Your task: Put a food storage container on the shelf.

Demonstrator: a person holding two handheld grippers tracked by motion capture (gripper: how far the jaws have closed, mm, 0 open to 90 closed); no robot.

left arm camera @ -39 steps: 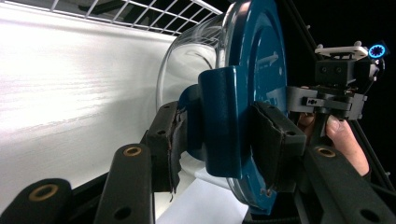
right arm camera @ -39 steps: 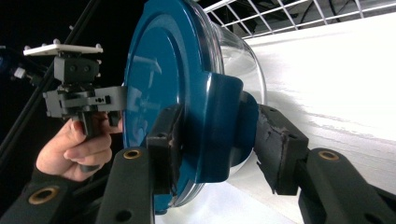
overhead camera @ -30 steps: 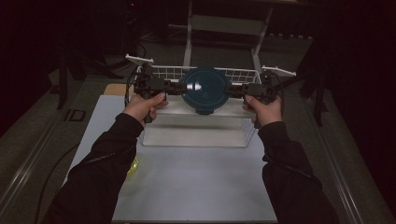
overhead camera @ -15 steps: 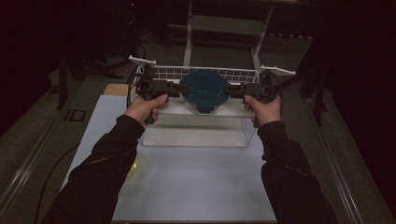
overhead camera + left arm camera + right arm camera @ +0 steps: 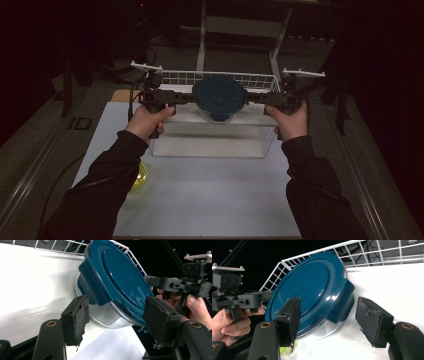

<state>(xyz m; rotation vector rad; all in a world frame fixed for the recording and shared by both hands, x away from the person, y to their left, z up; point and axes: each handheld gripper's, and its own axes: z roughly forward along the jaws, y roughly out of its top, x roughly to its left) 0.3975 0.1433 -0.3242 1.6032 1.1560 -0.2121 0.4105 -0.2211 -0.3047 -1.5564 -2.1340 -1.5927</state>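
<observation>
Since the left gripper (image 5: 115,317) and right gripper (image 5: 327,320) had both just been spreading their jaws, pads clear of the teal lid's (image 5: 219,95) side tabs with nothing clamped, the bowl (image 5: 107,315) looked freshly set in the wire basket (image 5: 260,82) on the tabletop (image 5: 210,190). If either hand swung back carelessly, a pad might have snagged a tab and tipped the bowl against the wire.

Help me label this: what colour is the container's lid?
Dark teal lid, clearest in the left gripper view.
</observation>
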